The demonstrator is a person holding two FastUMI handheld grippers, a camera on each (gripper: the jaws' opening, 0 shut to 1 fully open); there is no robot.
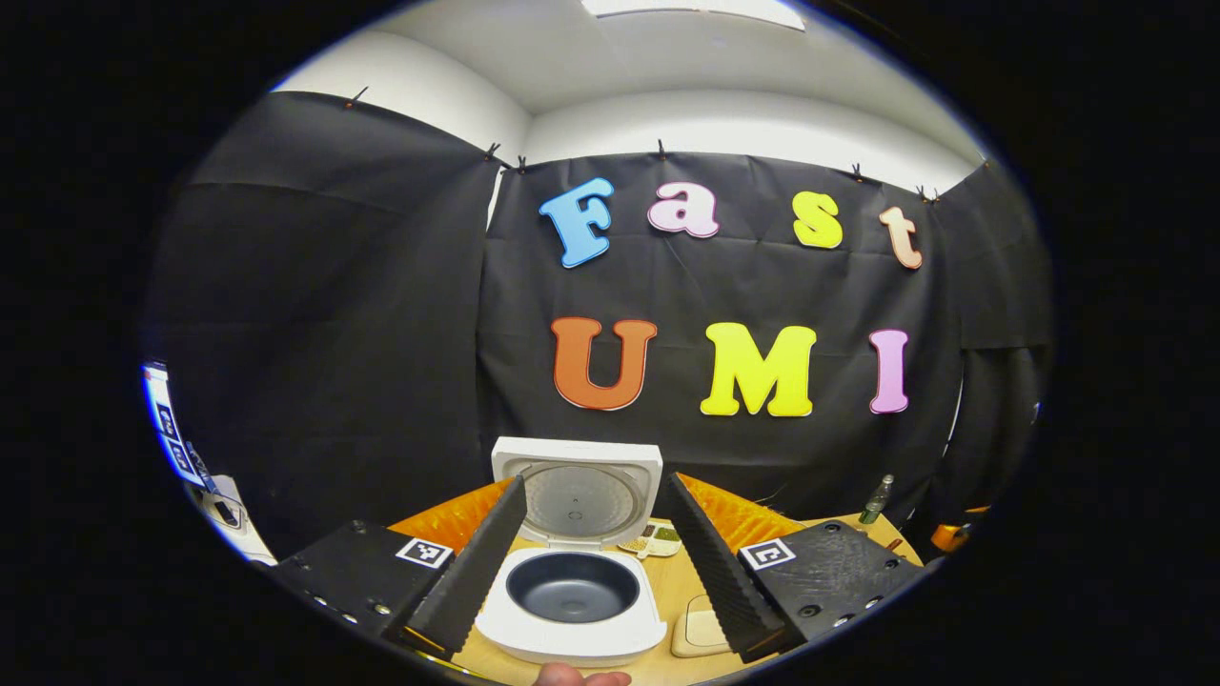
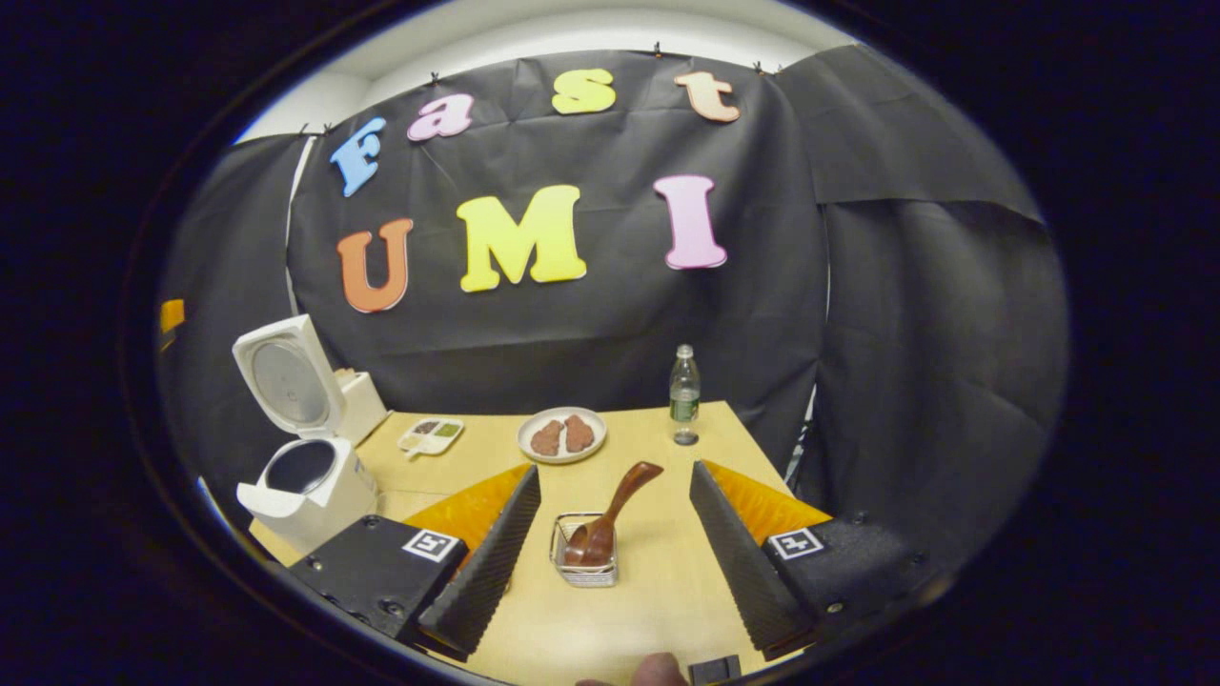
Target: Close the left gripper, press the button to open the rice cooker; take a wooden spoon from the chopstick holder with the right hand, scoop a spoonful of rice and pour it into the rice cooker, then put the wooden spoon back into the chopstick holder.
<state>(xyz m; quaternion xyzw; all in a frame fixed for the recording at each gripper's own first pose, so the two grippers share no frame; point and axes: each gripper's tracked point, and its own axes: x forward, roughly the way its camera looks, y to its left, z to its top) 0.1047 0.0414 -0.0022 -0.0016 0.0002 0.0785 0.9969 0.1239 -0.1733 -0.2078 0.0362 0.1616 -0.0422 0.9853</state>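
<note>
The rice cooker, lid raised, pot bare, is framed low centre by the released left tool. The wooden spoon is seen in the chopstick holder between the released right tool's fingers.

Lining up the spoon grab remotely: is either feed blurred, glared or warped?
Left gripper view: sharp, evenly lit; the fisheye bows the edges, and a ceiling light glares at the top, away from the rice cooker. Right gripper view: dimmer, crisp at the wooden spoon and chopstick holder; the rim is curved.
</note>
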